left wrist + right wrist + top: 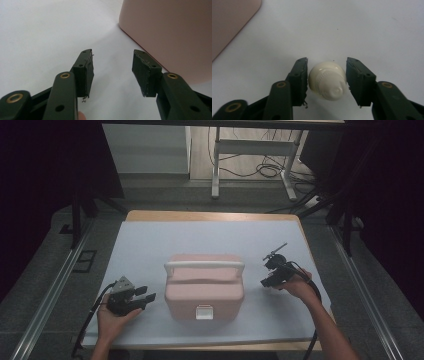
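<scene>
White bulb [327, 80] sits between right claw [327, 78] pads, small gaps both sides, not gripped; left claw [113, 72] open, empty, beside pink box [170, 32].

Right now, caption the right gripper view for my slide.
Right gripper open around a small cream bulb-shaped piece on the white table.

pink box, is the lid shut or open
Shut. In the high view the pink box has its lid seated flat, the white handle lying across the top and the white latch down at the front.

Table [210, 237], white-covered: pink box [204, 290] beside my left jaws; small white bottle [327, 80] lying between my right jaws.
</scene>
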Tool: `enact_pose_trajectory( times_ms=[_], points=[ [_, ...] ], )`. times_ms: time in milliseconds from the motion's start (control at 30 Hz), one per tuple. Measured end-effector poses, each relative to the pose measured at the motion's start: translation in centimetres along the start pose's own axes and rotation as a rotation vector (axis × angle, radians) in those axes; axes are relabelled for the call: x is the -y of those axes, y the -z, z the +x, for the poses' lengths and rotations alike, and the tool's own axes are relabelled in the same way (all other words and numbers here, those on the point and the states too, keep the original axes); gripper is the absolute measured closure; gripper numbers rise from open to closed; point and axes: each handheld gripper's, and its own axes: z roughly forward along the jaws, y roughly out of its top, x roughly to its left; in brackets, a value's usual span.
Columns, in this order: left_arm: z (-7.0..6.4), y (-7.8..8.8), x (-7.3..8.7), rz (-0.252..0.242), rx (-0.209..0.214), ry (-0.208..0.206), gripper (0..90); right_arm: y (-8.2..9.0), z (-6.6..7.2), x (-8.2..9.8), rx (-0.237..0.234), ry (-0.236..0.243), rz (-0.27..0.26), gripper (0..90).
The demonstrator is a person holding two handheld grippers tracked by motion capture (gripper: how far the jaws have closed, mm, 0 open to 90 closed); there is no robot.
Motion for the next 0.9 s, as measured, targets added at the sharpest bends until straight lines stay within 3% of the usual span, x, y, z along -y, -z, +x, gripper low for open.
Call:
enact_pose_trajectory(
  times_ms=[100,333,667,900],
  points=[
    [0.0,0.0,0.0,0.000,0.004,0.001,51.0,0.8,-0.2,0.1,0.023,-0.025,-0.042,43.8],
    [0.1,0.1,-0.1,-0.010,0.011,0.007,50.3,3.1,-0.4,0.7,0.021,-0.070,-0.186,36.7],
    [0.0,0.1,-0.1,-0.017,0.014,0.004,49.0,5.1,-0.7,1.5,0.023,-0.111,-0.336,38.1],
    [-0.4,0.0,-0.5,-0.004,0.015,-0.021,48.8,5.5,-0.6,1.8,-0.003,-0.106,-0.383,41.5]
  ],
)
